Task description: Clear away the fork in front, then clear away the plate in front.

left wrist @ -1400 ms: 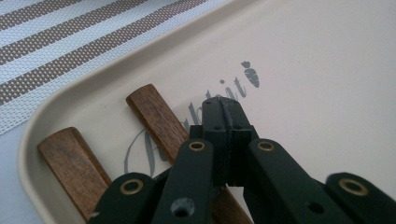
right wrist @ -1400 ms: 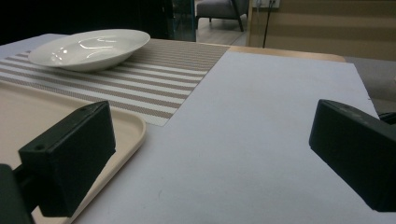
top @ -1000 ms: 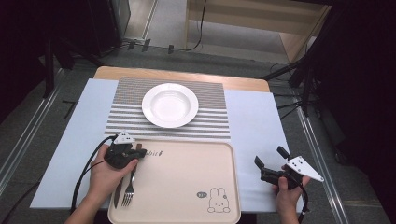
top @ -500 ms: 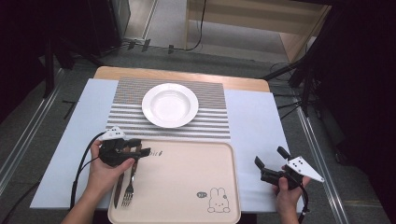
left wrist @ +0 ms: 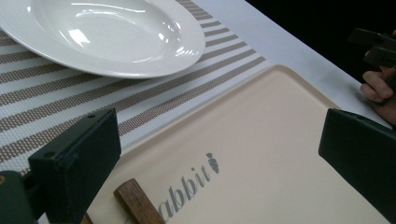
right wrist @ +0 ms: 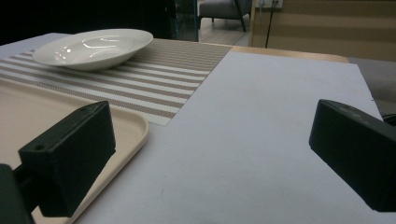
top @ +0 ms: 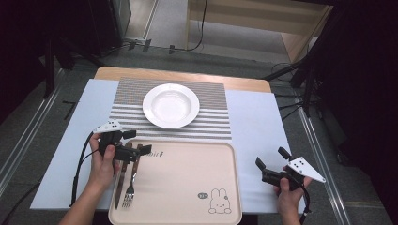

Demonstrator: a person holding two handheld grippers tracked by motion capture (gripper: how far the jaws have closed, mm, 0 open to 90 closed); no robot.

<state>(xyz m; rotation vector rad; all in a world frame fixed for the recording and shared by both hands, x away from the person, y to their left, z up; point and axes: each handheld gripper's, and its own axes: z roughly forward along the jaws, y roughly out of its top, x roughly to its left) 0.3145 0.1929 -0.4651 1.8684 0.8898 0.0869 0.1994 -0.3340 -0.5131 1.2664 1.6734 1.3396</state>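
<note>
A beige tray (top: 187, 187) with a rabbit print lies at the table's near edge. A fork (top: 131, 190) and a knife (top: 119, 185), both with wooden handles, lie along its left side. My left gripper (top: 137, 142) is open just above the handle ends, at the tray's far left corner. One wooden handle end (left wrist: 137, 203) lies low between its jaws, untouched. A white deep plate (top: 170, 105) rests on a striped placemat (top: 211, 119) beyond the tray. My right gripper (top: 271, 158) is open and holds nothing, low over the white table cover right of the tray.
The white cover (top: 256, 122) spreads to both sides of the placemat. In the right gripper view the tray's rounded corner (right wrist: 135, 126) lies left of the jaws and the plate (right wrist: 93, 46) stands far left. Dark stands and cables surround the table.
My left gripper has drifted away from the person, from over the cutlery handles toward the tray's far left corner. The right gripper has stayed put.
</note>
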